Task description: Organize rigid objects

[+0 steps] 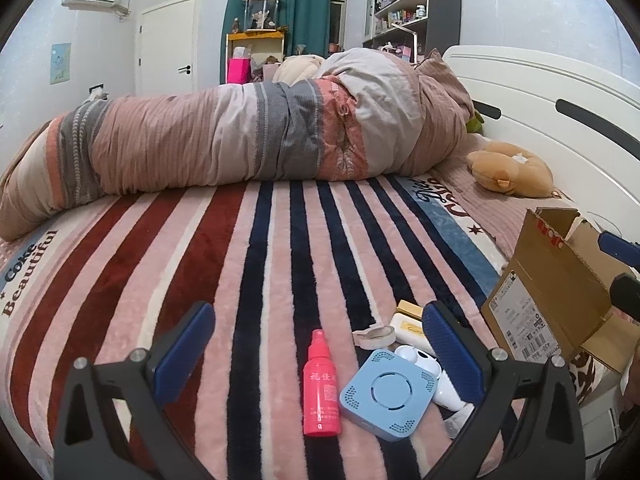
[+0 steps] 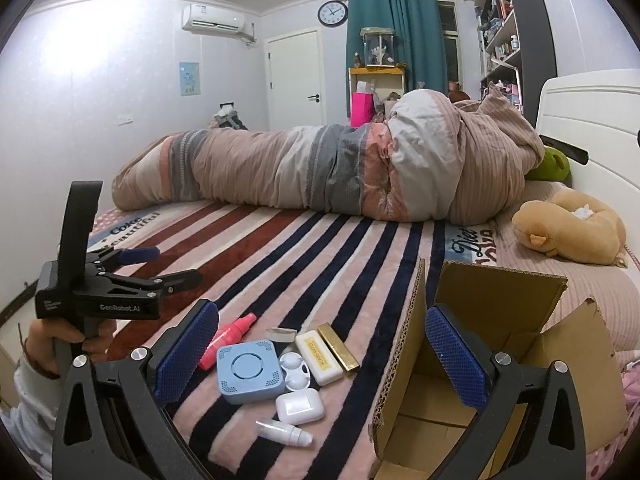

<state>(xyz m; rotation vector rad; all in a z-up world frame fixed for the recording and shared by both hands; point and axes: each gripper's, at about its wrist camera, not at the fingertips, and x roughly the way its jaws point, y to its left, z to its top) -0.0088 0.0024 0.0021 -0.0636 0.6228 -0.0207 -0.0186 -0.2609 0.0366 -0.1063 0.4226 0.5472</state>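
Note:
Small rigid objects lie on the striped blanket: a pink spray bottle [image 1: 320,388] [image 2: 228,340], a blue square device [image 1: 387,394] [image 2: 249,371], a white contact-lens case [image 2: 295,370], a white earbud case [image 2: 300,406], a small white dropper bottle [image 2: 285,433], a white bar-shaped box [image 2: 319,357], a gold bar [image 2: 338,347] and a tape roll [image 1: 375,336]. An open cardboard box [image 2: 496,364] [image 1: 556,292] stands to their right. My left gripper [image 1: 318,352] is open and empty above the bottle and device; it also shows in the right wrist view [image 2: 160,268]. My right gripper [image 2: 322,364] is open and empty, straddling the box's left wall.
A rolled striped duvet [image 1: 248,136] lies across the back of the bed. A tan plush toy [image 2: 568,228] lies by the white headboard [image 2: 592,120]. A green plush [image 2: 550,164] peeks from under the duvet. Shelves, a door and a curtain stand behind.

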